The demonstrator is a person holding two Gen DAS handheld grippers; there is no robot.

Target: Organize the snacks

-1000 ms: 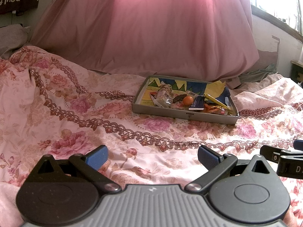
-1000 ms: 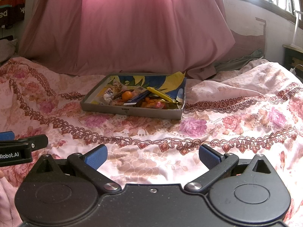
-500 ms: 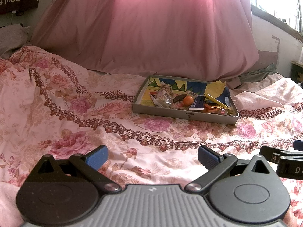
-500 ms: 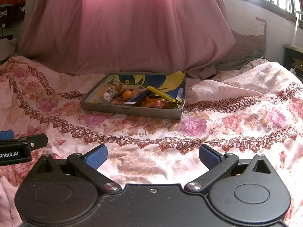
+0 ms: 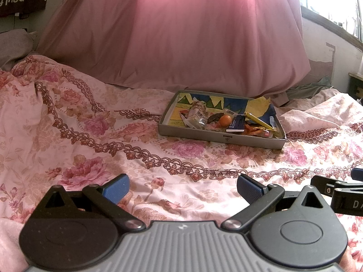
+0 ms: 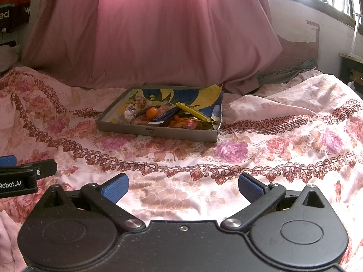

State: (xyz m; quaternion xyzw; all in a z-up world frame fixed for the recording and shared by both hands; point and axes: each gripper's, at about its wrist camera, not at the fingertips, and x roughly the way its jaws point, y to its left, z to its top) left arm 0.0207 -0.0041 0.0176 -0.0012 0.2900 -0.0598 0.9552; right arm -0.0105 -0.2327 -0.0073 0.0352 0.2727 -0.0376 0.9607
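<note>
Both tongs [image 5: 182, 188] [image 6: 182, 188] low, level, agape over floral bedspread [image 5: 113, 140]

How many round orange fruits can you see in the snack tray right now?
1. The orange fruit sits near the middle of the grey tray, just left of a dark blue packet. More could be hidden under the piled wrappers.

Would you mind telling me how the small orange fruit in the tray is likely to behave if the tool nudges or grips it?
The orange fruit looks round and smooth, so it would probably roll if nudged. It rests among loose wrappers in the tray, which may slow it. It is likely soft-skinned, so a gentle squeeze seems wise.
</note>
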